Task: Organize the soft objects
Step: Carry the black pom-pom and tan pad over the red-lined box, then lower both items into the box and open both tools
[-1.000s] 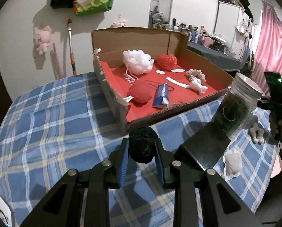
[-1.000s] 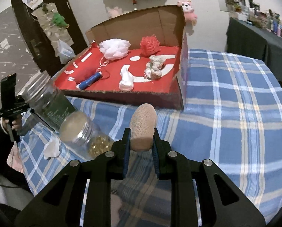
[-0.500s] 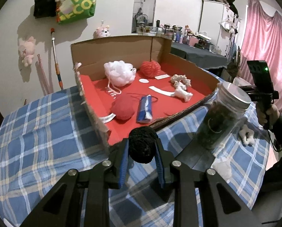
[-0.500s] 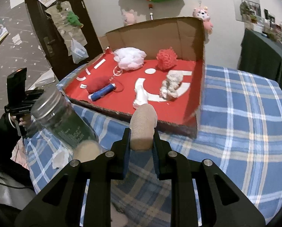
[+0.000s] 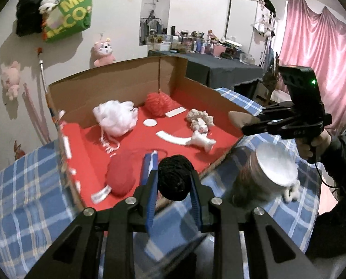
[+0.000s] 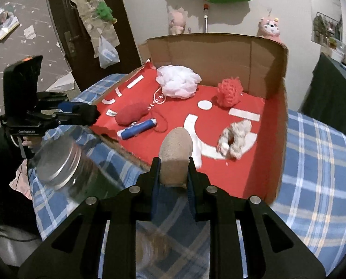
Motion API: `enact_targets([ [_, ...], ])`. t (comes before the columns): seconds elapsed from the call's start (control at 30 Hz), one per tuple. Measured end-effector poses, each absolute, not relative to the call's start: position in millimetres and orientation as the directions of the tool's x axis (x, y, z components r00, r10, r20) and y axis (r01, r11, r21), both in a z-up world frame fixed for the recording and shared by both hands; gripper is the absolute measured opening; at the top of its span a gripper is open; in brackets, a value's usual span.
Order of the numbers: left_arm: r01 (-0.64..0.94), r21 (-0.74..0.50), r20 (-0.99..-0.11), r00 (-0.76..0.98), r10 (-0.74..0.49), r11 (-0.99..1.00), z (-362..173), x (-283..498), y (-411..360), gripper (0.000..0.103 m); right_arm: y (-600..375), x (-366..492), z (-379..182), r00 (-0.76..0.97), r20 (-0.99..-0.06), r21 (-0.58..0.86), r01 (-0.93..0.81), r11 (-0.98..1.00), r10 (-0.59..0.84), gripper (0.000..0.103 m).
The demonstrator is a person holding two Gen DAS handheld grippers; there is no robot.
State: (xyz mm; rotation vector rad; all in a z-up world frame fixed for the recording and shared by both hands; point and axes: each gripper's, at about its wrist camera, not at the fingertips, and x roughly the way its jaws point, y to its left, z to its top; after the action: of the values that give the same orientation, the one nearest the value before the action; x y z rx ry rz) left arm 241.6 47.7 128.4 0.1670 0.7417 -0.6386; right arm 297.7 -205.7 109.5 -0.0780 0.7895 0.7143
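Observation:
My left gripper [image 5: 173, 181] is shut on a black yarn ball [image 5: 174, 177] and holds it above the near edge of the open cardboard box [image 5: 126, 81]. My right gripper [image 6: 174, 167] is shut on a beige soft roll [image 6: 176, 155] over the box's front edge; it also shows in the left wrist view [image 5: 239, 118]. Inside the red-lined box [image 6: 238, 169] lie a white mesh puff [image 5: 114, 119], a red mesh puff [image 5: 157, 103], a red soft ball [image 5: 120, 177], a blue roll [image 6: 138, 129], and a cream scrunchie [image 6: 234, 138].
The box sits on a blue plaid cloth [image 5: 26, 193]. A jar with a metal lid [image 5: 272, 171] stands by the box's front corner; it also shows in the right wrist view [image 6: 59, 165]. A small white fluffy piece [image 5: 291, 189] lies beside it.
Both grippers have risen and moved forward toward the box, each still holding its object. The box interior now fills more of both views.

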Motion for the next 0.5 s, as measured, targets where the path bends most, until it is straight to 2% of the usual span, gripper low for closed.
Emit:
enact_targets([
  [0.2,0.567,-0.084,-0.729,0.526,-0.438,0.82,129,290,18,0.028,-177,346,111,0.477,-0.73,0.156,-0.583,0.798,0.49,0.02],
  [0.5,0.493,-0.066,-0.83,0.456,-0.322,0.868,95,366,-14,0.028,-153,423,81,0.396,-0.846,0.126,-0.502,0.856,0.357,0.021],
])
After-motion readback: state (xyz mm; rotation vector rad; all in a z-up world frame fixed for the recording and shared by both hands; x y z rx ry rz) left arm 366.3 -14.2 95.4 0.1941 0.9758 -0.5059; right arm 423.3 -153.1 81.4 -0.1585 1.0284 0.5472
